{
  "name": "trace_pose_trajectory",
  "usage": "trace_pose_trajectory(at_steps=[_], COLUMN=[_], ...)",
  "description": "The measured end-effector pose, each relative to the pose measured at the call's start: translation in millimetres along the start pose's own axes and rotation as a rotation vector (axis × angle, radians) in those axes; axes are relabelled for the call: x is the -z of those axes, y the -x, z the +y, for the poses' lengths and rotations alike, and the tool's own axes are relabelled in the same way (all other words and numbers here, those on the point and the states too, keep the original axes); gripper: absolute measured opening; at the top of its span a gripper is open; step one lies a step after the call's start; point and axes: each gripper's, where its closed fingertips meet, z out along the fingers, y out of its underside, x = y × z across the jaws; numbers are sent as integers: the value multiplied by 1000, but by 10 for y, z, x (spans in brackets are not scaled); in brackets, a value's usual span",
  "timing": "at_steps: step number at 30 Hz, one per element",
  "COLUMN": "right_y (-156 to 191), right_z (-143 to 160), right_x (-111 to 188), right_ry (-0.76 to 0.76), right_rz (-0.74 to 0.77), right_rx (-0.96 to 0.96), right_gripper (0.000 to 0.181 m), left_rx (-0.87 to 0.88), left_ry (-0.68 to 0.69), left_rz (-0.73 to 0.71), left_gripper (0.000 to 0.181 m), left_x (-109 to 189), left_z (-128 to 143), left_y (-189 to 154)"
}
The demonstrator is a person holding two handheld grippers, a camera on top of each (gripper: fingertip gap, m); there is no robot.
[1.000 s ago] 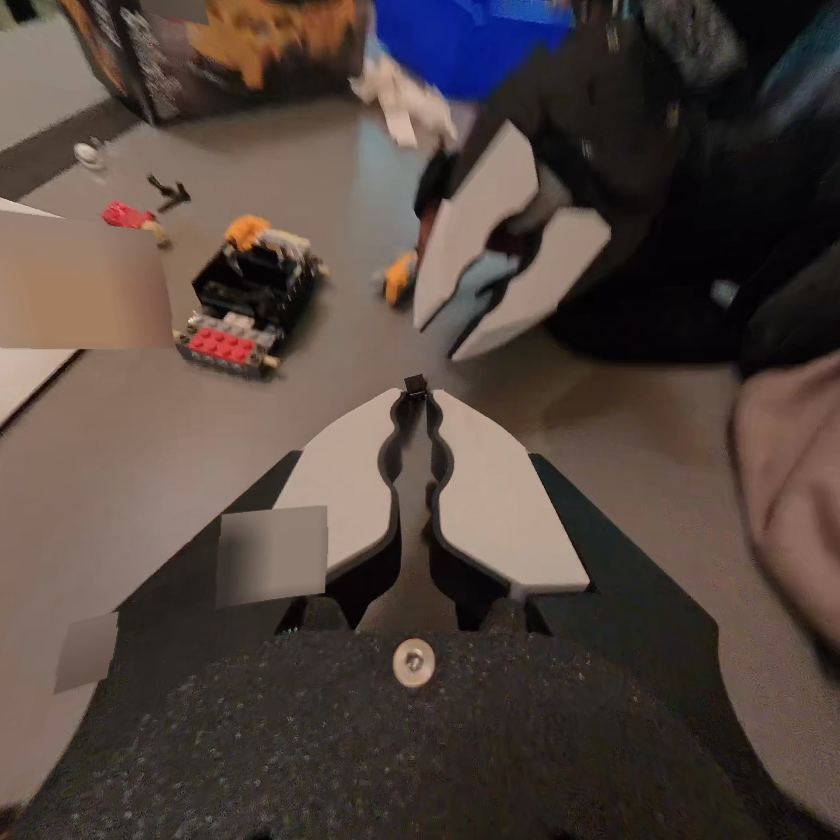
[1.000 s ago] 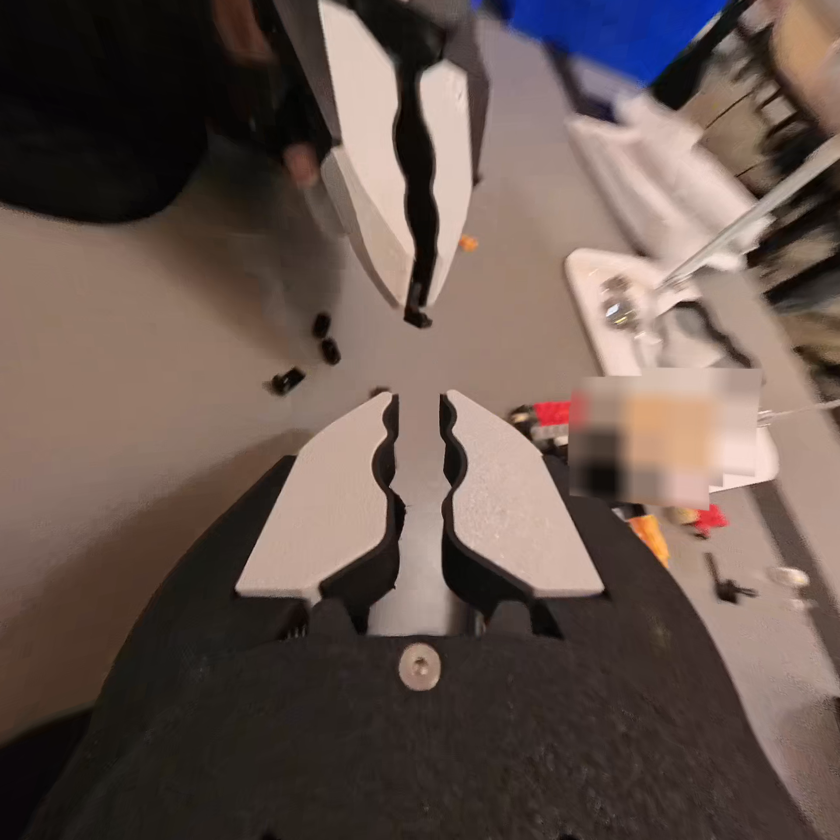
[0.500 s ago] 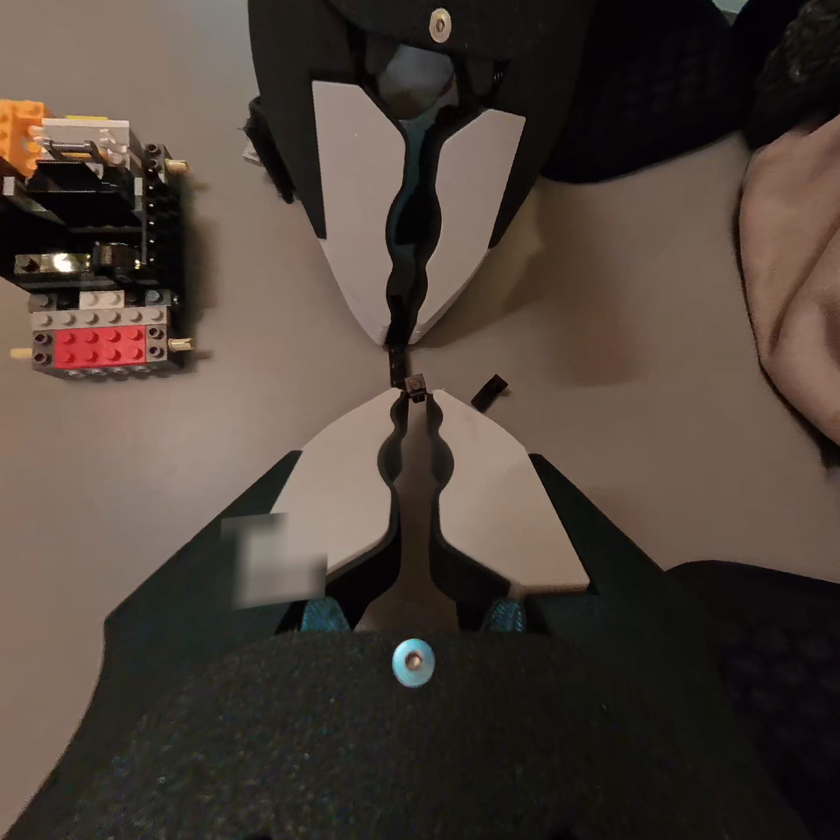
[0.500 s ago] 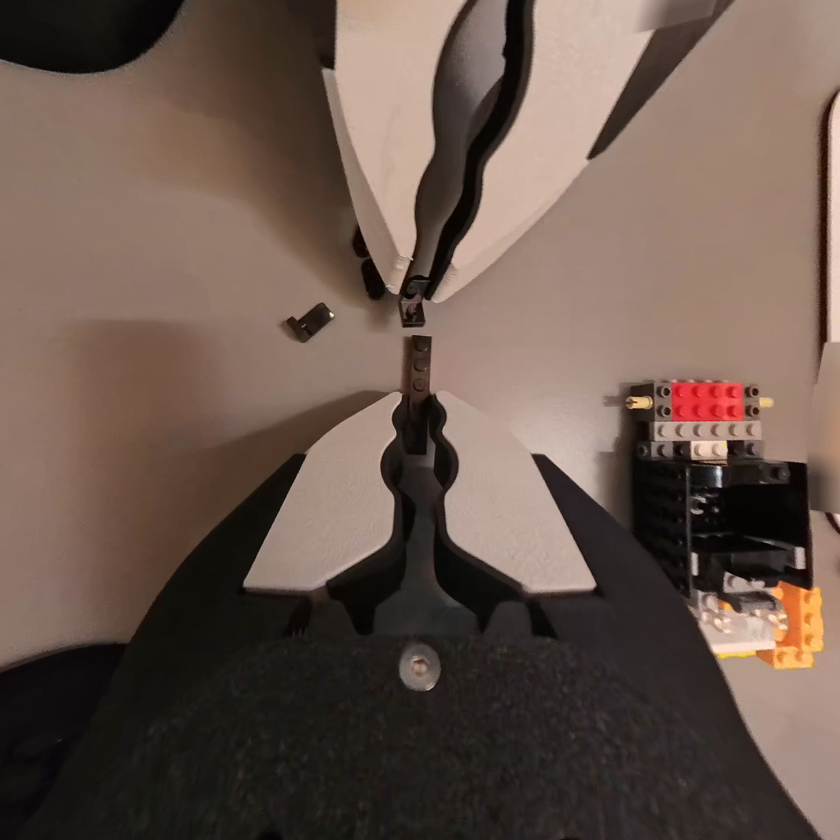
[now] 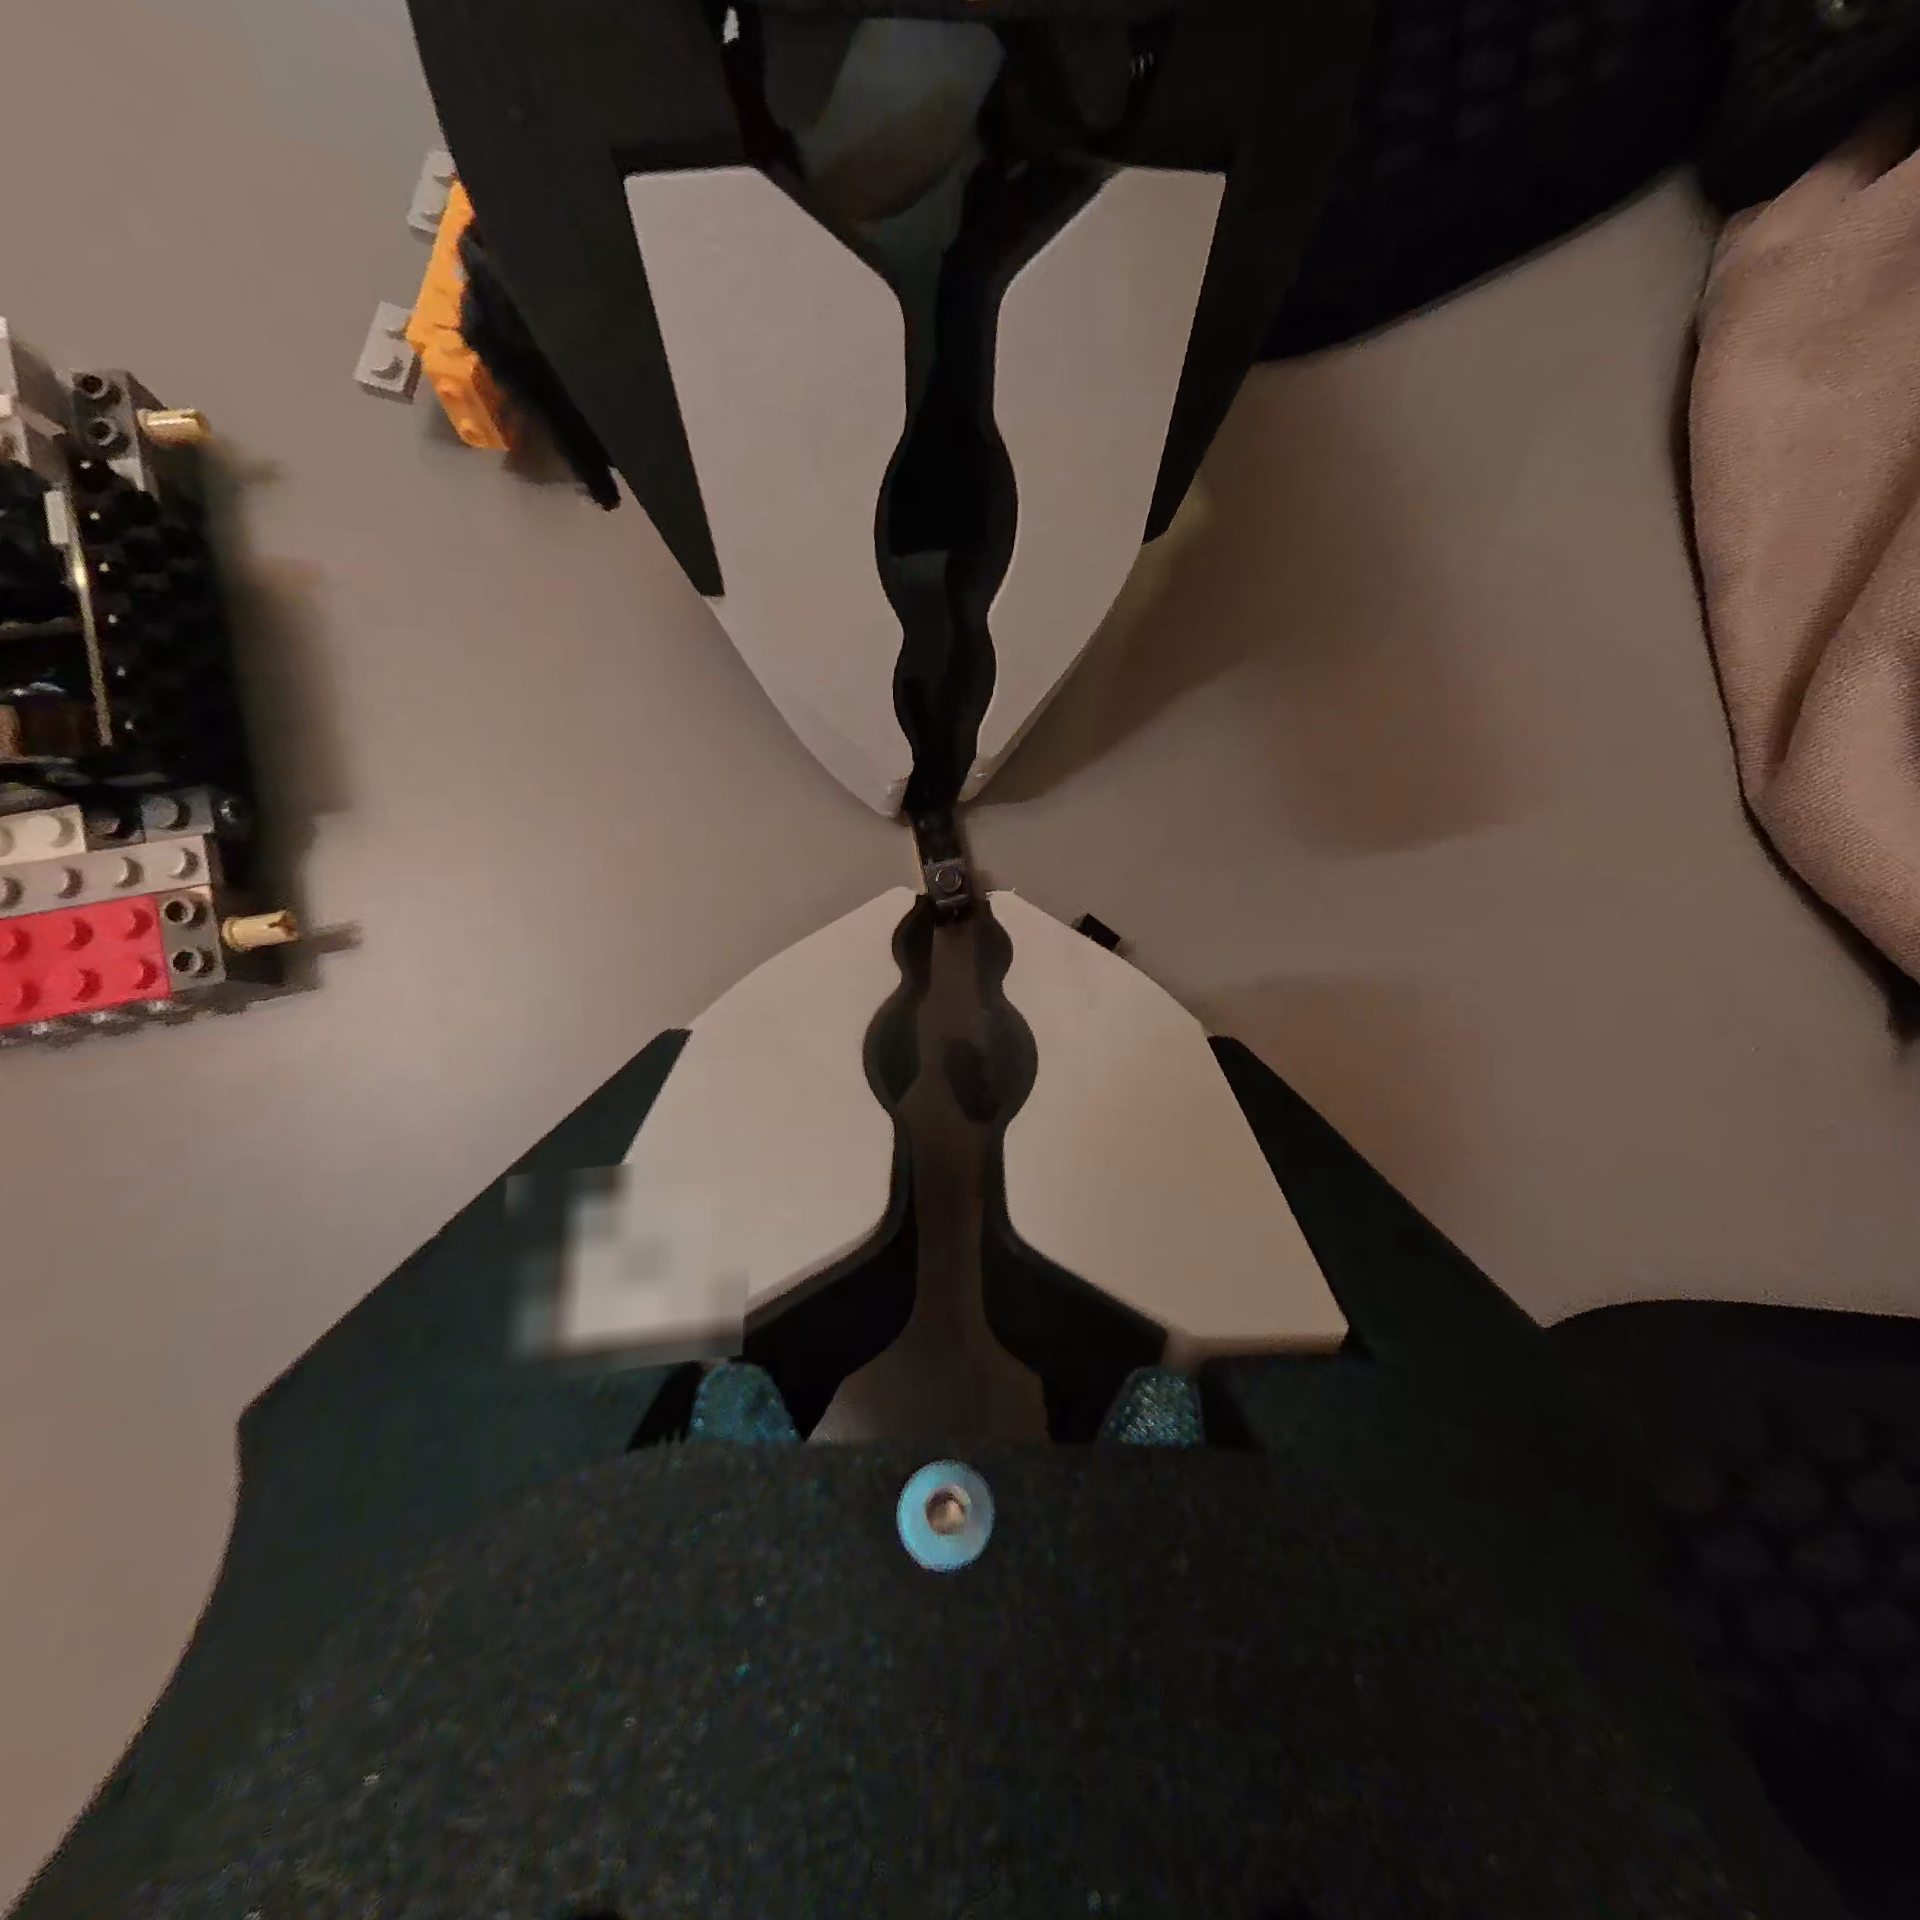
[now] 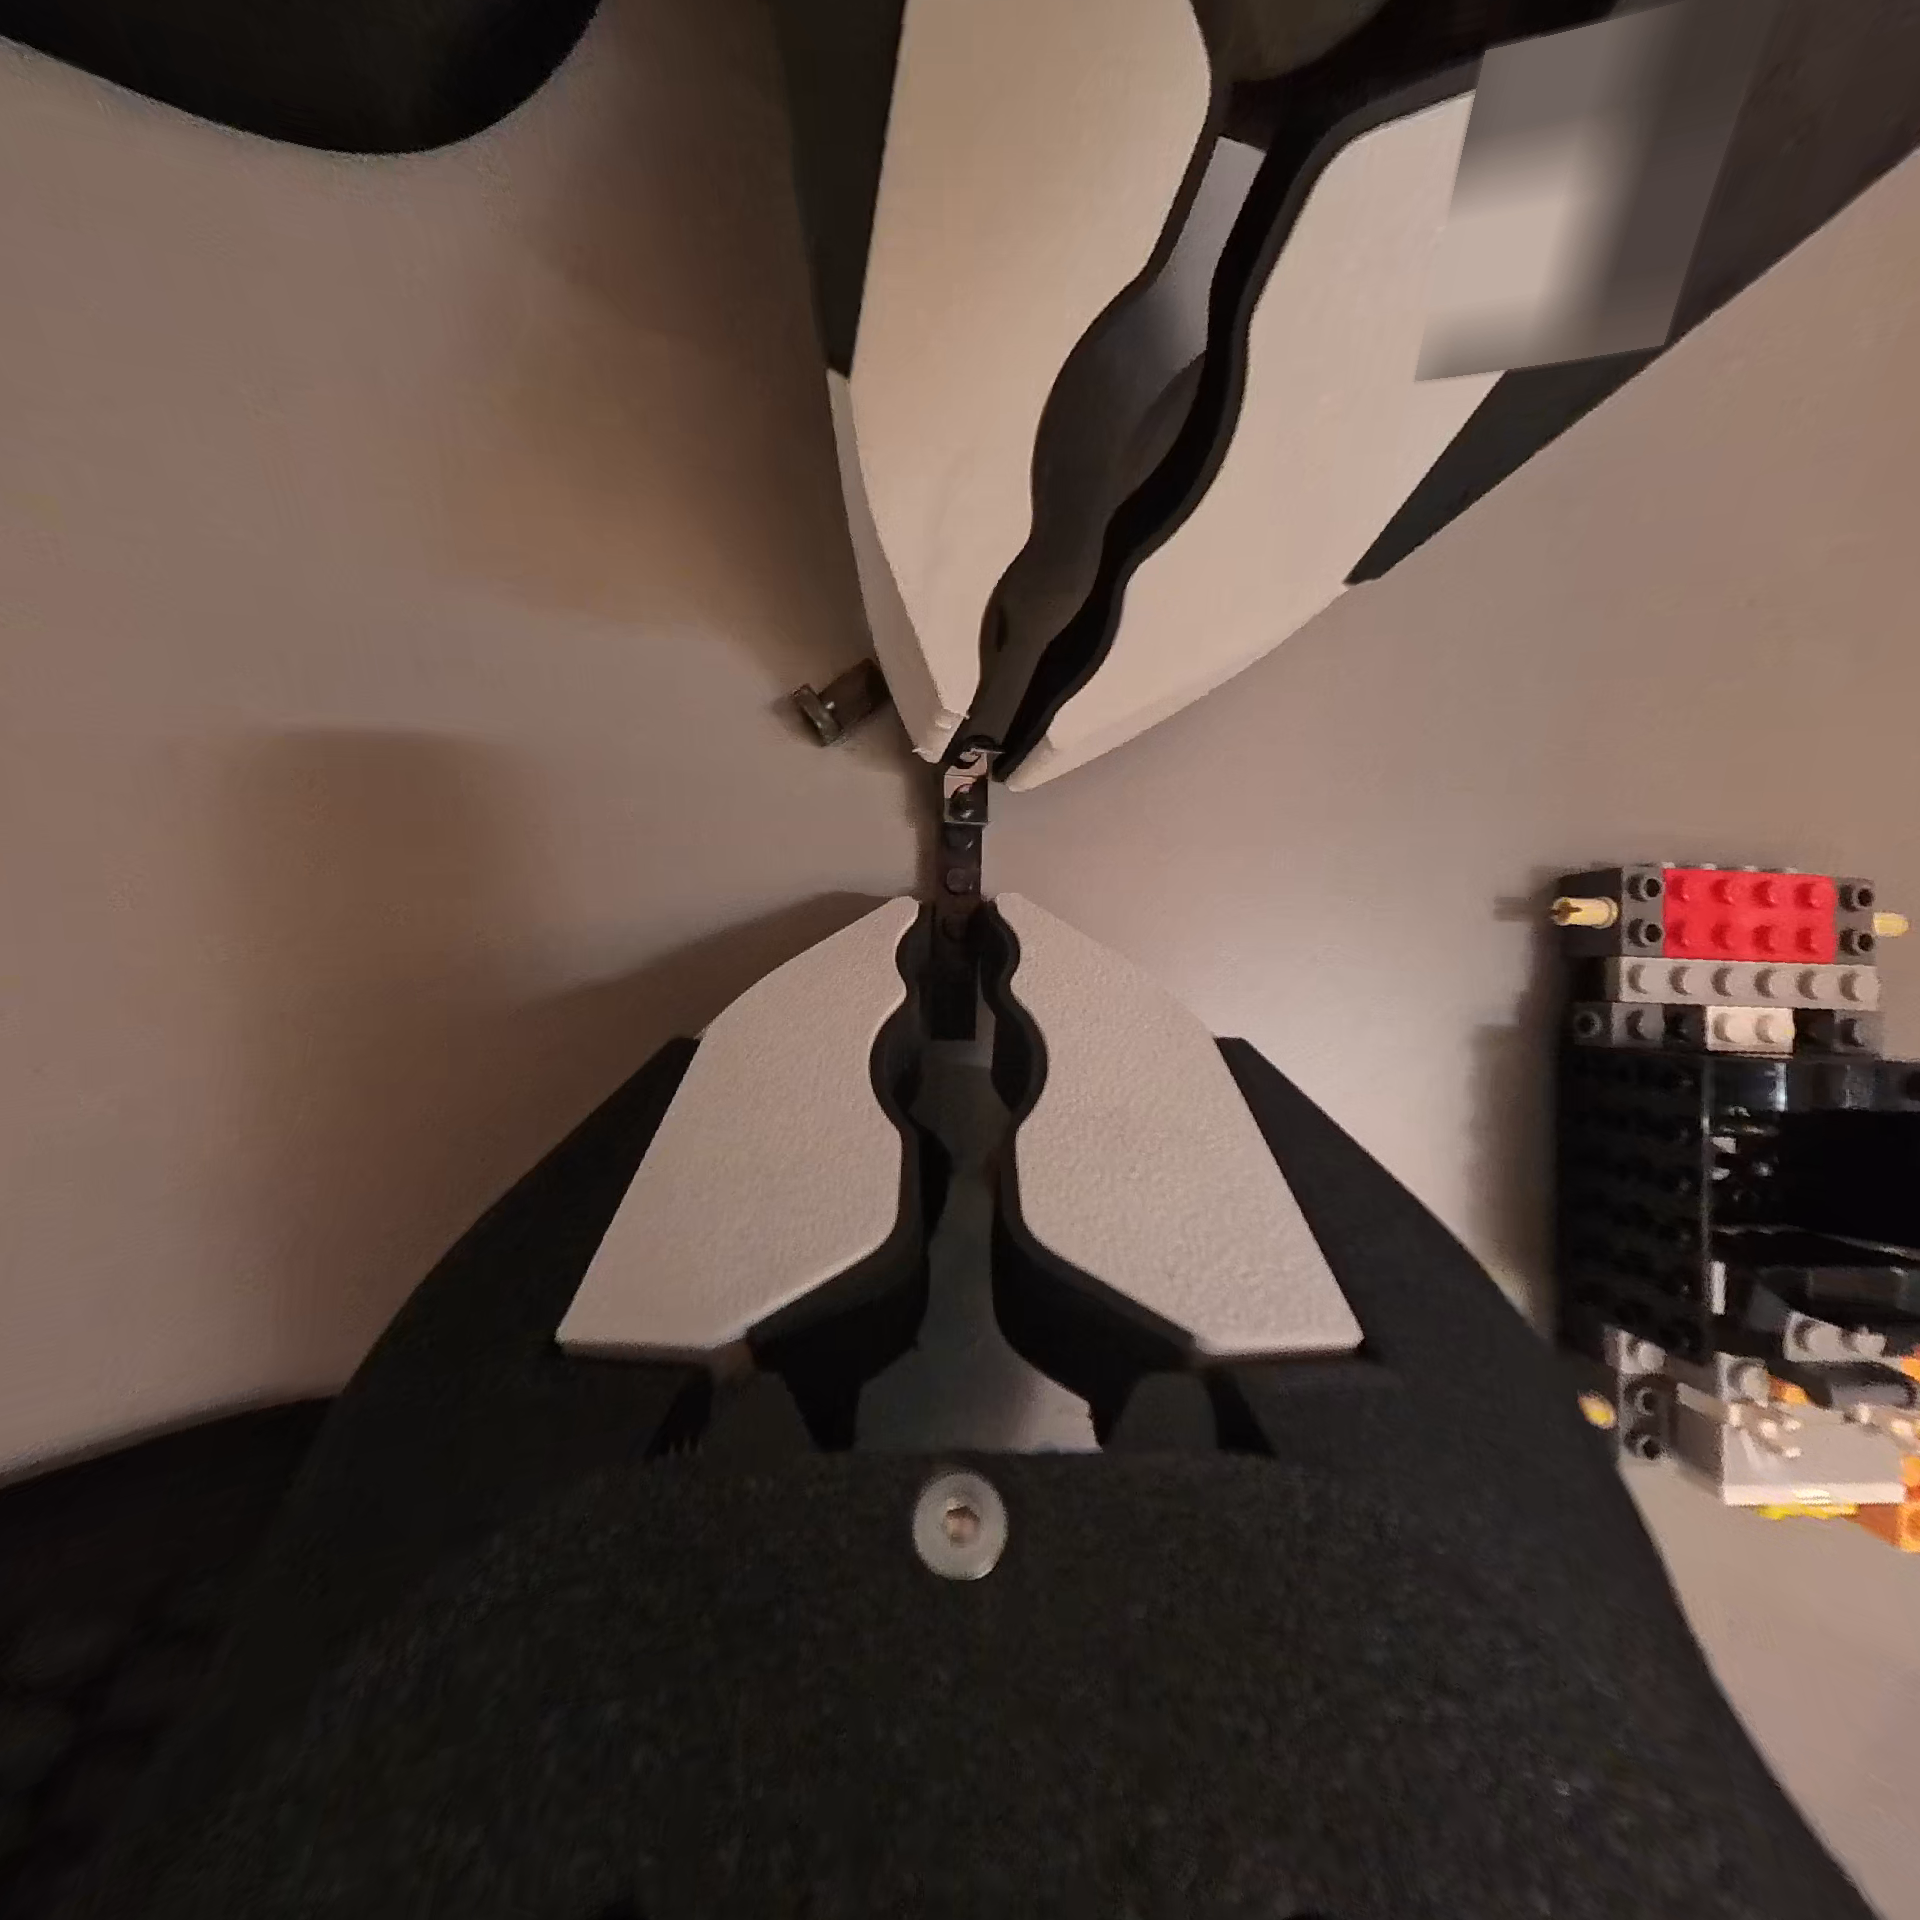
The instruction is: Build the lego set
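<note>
Left tongs: clamped on a small black single-stud lego piece, held at the very tips; probably so the stud stayed free for mating.
Right tongs: clamped on a narrow black studded lego plate; its far end stuck out past the tips while its near end sat back in the gap.
Meeting point: the two tongs faced each other tip to tip above the grey counter; the small piece touched the plate's free end, though whether it was pressed home I could not tell.
Step, as I judged it: joining the two black pieces in the air.
Partly built black, grey and red lego model: on the counter to one side, well apart from both tongs; untouched.
Loose dark lego bit: on the counter just beside the left tongs' tip.
</note>
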Motion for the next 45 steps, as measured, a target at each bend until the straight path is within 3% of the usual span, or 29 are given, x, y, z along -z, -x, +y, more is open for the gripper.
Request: trace_pose_trajectory(at_steps=[26,36,45], right_y=[23,-49,-13], right_z=[67,-5,-86], right_x=[61,396,529], right_ry=[-15,-82,-56], right_rz=[-5,14,27], right_rx=[-33,-44,-1], right_gripper=[8,8,8], left_rx=[-8,92,90], left_ry=[7,-308,-388], left_rz=[-61,-259,-312], left_gripper=[19,25,20], left_x=[9,158,168], left_z=[-10,-359,-500], left_y=[-24,24,-2])
